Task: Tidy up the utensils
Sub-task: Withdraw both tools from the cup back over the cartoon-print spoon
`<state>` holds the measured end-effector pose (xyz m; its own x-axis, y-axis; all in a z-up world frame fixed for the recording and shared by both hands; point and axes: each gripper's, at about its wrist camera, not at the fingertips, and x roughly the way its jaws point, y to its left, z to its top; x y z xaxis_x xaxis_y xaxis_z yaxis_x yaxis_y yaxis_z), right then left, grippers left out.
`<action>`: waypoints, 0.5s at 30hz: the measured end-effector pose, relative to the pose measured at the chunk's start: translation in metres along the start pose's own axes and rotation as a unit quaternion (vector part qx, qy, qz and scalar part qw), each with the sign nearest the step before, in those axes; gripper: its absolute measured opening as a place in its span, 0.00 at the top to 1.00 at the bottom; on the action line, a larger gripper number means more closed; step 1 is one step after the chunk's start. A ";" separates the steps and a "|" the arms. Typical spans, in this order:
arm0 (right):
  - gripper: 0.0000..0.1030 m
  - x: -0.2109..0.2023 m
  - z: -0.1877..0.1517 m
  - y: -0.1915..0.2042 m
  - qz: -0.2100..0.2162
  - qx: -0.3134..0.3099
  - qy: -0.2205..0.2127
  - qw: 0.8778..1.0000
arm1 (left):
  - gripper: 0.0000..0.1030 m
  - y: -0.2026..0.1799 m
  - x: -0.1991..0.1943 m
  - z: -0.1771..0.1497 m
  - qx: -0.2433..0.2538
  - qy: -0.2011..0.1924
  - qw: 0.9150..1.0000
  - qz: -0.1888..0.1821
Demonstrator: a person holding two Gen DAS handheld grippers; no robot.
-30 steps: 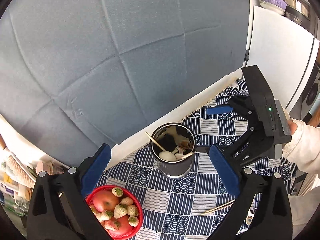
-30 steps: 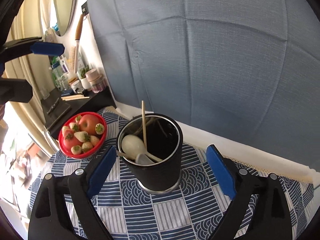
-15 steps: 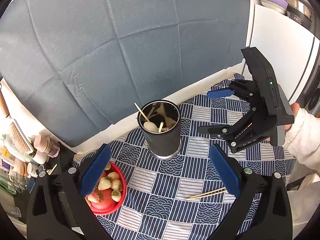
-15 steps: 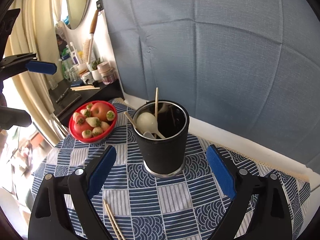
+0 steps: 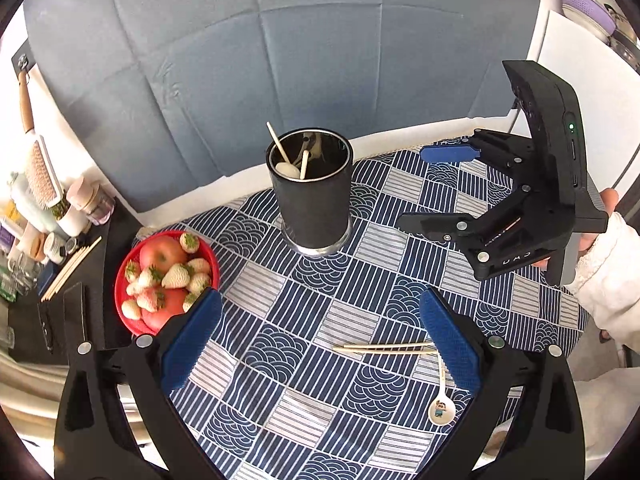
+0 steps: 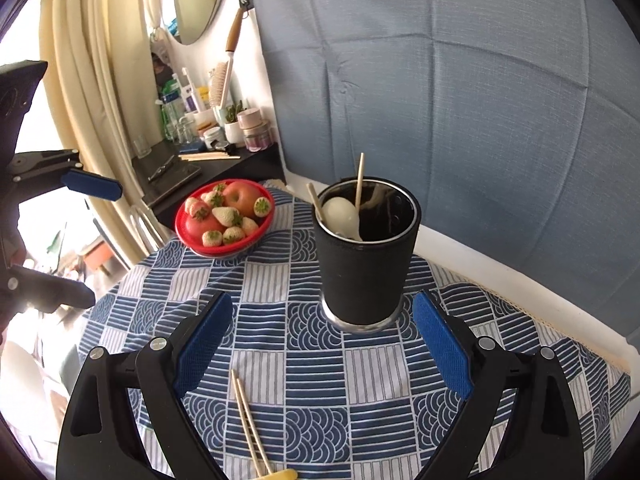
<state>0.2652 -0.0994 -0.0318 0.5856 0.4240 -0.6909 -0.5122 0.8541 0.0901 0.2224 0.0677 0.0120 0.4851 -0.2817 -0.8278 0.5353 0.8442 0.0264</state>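
1. Gaping wide, left gripper: jaws released, nothing between the blue pads; it hangs over the tablecloth at the lower centre of the left view.
2. Right gripper: jaws likewise spread and empty, lower centre of its own view; in the left view it shows at right, held by a hand in a white sleeve.
3. Chopsticks: one pair, lying flat on the cloth, just beside the left gripper's right pad; in the right view the pair lies low in the frame, between the pads.
4. Spoon: white, printed bowl, lying on the cloth at lower right of the left view, its handle reaching up towards the chopsticks' end.
5. Cup: black, metal base, upright on the cloth, centre of both views, clear of both grippers.
6. Cup contents: white spoon and pale sticks leaning out over the rim.
7. Bowl: red, holding strawberries and apples, left of the cup.
8. Backdrop: grey-blue cloth, upper frame.
9. Shelf: dark, at the left edge, crowded with bottles, jars and a brush.
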 end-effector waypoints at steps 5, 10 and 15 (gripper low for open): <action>0.15 -0.002 -0.009 0.009 0.028 -0.020 0.003 0.999 | 0.06 -0.010 -0.002 -0.025 -0.040 0.021 0.999 0.012; 0.15 -0.004 -0.025 0.015 0.049 -0.034 0.010 0.998 | 0.06 -0.024 -0.006 -0.054 -0.078 0.029 0.996 0.032; 0.15 -0.002 -0.043 0.019 0.089 -0.039 0.032 0.995 | 0.06 -0.042 -0.002 -0.081 -0.097 0.040 0.993 0.046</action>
<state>0.2269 -0.0975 -0.0596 0.4408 0.5446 -0.7135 -0.6537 0.7395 0.1606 0.1432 0.0695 -0.0331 0.4656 -0.1681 -0.8689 0.3433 0.9392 0.0023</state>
